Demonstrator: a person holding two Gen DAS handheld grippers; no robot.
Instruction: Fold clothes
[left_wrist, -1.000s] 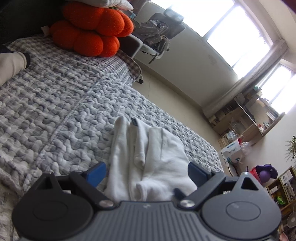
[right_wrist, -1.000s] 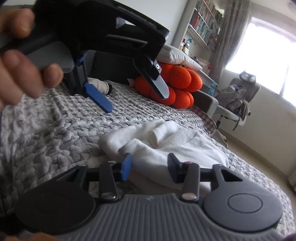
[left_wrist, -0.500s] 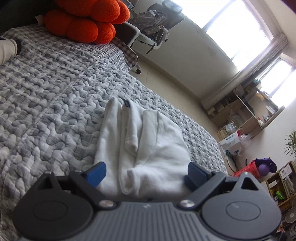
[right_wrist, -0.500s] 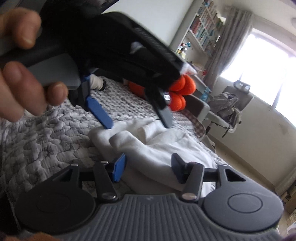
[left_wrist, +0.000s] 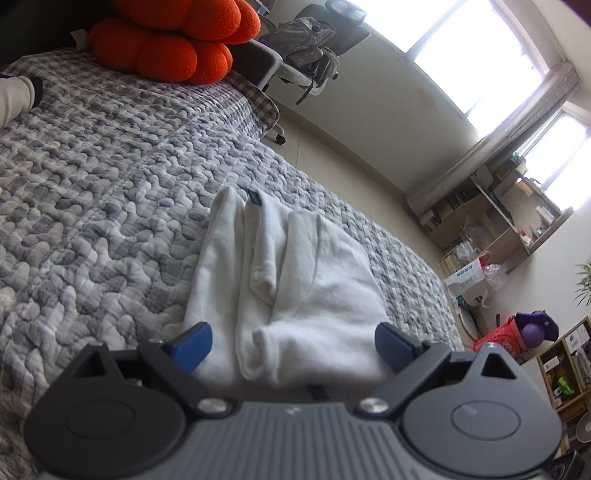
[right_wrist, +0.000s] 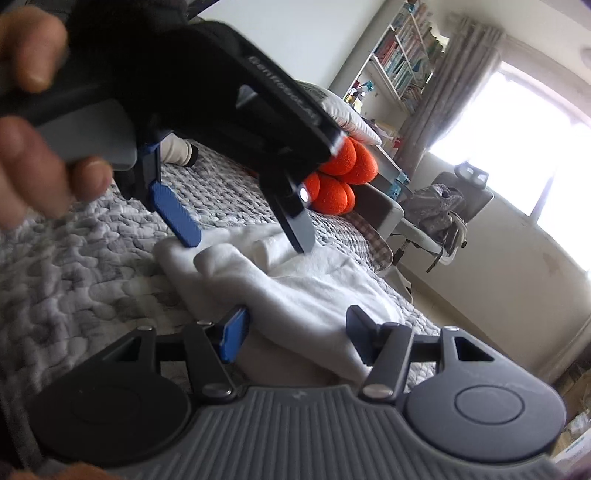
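The left gripper (right_wrist: 245, 236) angles downward, jaws spread wide with nothing clamped, a hand (right_wrist: 33, 122) wrapped around its grip. The right gripper (right_wrist: 295, 338) sits lower and nearer, jaws parted halfway, pads pressing nothing.

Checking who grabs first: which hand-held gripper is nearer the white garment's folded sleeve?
Left. The left hand-held gripper hangs open just above the folded sleeve of the white garment; the right hand-held gripper straddles the garment's near hem, farther away.
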